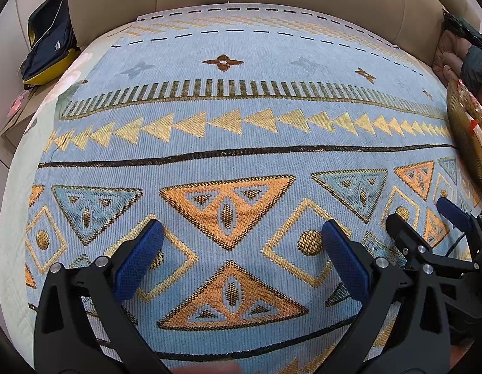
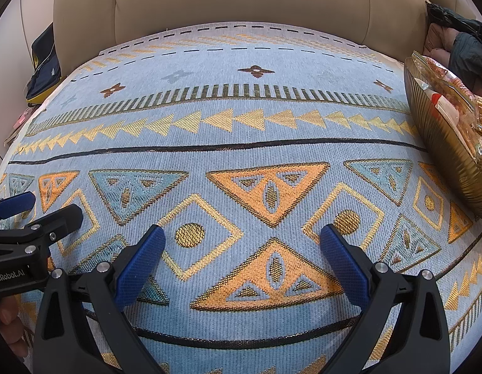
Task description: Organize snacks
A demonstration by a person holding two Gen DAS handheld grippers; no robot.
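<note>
Snack bowl [image 2: 440, 143] — right of spread right tool [image 2: 241, 243].

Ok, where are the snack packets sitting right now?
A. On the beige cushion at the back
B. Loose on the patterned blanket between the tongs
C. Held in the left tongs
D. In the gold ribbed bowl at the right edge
D: the snack packets lie in the gold ribbed bowl at the right edge, while the left tongs and right tongs are both open and hold nothing.
</note>
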